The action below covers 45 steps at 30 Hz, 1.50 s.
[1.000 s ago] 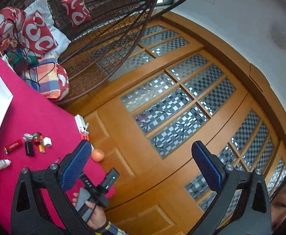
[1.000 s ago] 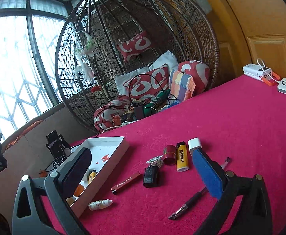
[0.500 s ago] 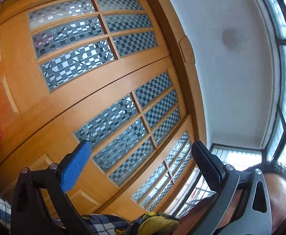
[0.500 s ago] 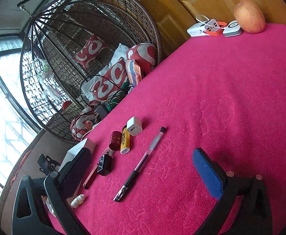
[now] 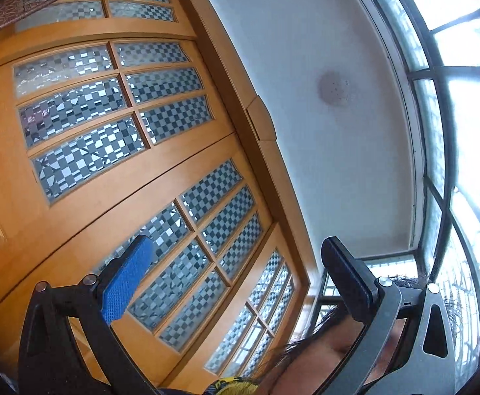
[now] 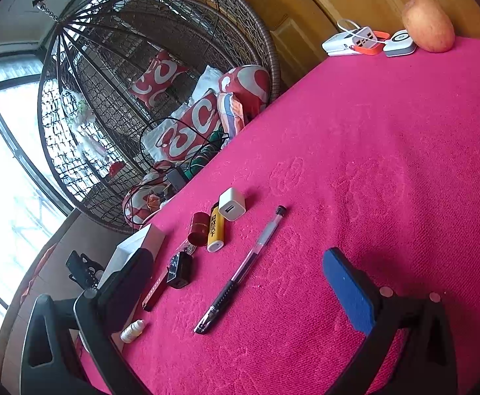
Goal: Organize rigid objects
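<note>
My right gripper [image 6: 240, 283] is open and empty, held low over the red tablecloth [image 6: 355, 164]. A clear pen with a black grip [image 6: 243, 268] lies between its fingers. Beyond the pen lie a white charger cube [image 6: 232, 208], a yellow lighter [image 6: 215, 232], a dark red cylinder [image 6: 198, 229], a black clip-like item [image 6: 180, 270], a dark red stick [image 6: 156, 291] and a small white dropper bottle [image 6: 132, 330]. A white box [image 6: 134, 247] shows behind the left finger. My left gripper [image 5: 236, 283] is open and empty, pointing up at the wooden doors and ceiling.
An apple [image 6: 428, 23], a white power bank [image 6: 350, 41] and a small white device [image 6: 399, 43] sit at the table's far edge. A wicker hanging chair [image 6: 161, 65] with cushions stands beyond the table. The person's face [image 5: 322, 358] is near the left gripper.
My left gripper has swung up away from the table to face the doors and ceiling. My right gripper has tilted and shifted so the pen now lies between its fingers.
</note>
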Available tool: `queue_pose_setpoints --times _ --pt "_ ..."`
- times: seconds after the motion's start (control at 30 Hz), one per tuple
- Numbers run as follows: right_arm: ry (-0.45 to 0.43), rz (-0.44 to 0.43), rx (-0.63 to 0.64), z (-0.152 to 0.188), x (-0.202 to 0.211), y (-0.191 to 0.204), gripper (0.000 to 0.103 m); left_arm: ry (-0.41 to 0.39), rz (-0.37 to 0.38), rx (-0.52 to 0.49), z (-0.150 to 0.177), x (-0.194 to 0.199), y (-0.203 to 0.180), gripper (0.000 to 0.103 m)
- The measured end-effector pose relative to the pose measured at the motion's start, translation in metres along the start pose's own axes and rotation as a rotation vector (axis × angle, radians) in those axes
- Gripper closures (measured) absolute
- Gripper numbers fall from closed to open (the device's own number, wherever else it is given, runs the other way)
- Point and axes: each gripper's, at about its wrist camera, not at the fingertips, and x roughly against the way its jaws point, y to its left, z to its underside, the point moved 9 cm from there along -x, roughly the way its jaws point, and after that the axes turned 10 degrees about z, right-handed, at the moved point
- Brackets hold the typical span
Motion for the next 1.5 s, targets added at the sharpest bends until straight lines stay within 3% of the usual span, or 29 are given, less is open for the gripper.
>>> queue_pose_setpoints --times 0.17,0.3,0.4,0.57,0.67,0.73,0.8,0.9,0.97,1.03,1.1,1.17,1.23,1.4,1.5 --pt "0.001 0.0 0.004 0.0 0.0 0.002 0.0 -0.007 -0.035 0.005 0.005 -0.004 0.011 0.0" --pt "0.006 0.004 0.013 0.001 0.0 0.003 0.0 0.055 0.006 -0.013 0.016 -0.011 0.004 0.0" --pt "0.009 0.006 0.018 0.002 -0.001 0.003 0.0 0.04 0.01 -0.038 0.013 -0.005 0.002 0.0" --pt "0.013 0.013 0.023 0.002 -0.001 0.004 0.0 0.054 0.002 0.021 0.014 0.0 0.013 0.0" --pt "0.014 0.013 0.024 0.002 -0.001 0.004 0.0 0.082 -0.057 -0.02 0.01 0.007 0.014 0.0" --pt "0.014 0.014 0.024 0.003 -0.001 0.004 0.0 0.084 -0.21 -0.132 -0.002 0.024 0.02 0.0" --pt "0.014 0.013 0.024 0.003 -0.001 0.004 0.0 0.09 -0.463 -0.268 -0.02 0.052 0.034 0.0" --pt "0.013 0.013 0.024 0.003 -0.001 0.004 0.0 0.137 -1.001 -0.511 -0.046 0.11 0.063 0.0" --pt "0.013 0.013 0.023 0.003 -0.001 0.004 0.0 0.257 -1.339 -0.613 -0.054 0.151 0.09 0.0" --pt "0.013 0.014 0.024 0.003 -0.001 0.004 0.0 0.443 -1.591 -0.603 -0.05 0.195 0.126 0.0" --pt "0.017 0.019 0.028 0.003 -0.001 0.004 0.0 0.571 -1.783 -0.485 -0.042 0.246 0.157 0.0" --pt "0.022 0.023 0.038 0.004 -0.002 0.005 0.0 0.635 -1.863 -0.342 -0.029 0.291 0.18 0.001" --pt "0.021 0.02 0.04 0.004 -0.001 0.005 0.0 0.693 -1.872 -0.251 -0.015 0.32 0.193 0.004" --pt "0.021 0.018 0.04 0.004 0.0 0.005 0.0 0.881 -1.863 -0.187 0.001 0.345 0.213 0.009" --pt "0.019 0.012 0.038 0.003 0.0 0.005 0.0 0.976 -1.91 -0.166 -0.003 0.355 0.224 0.012"
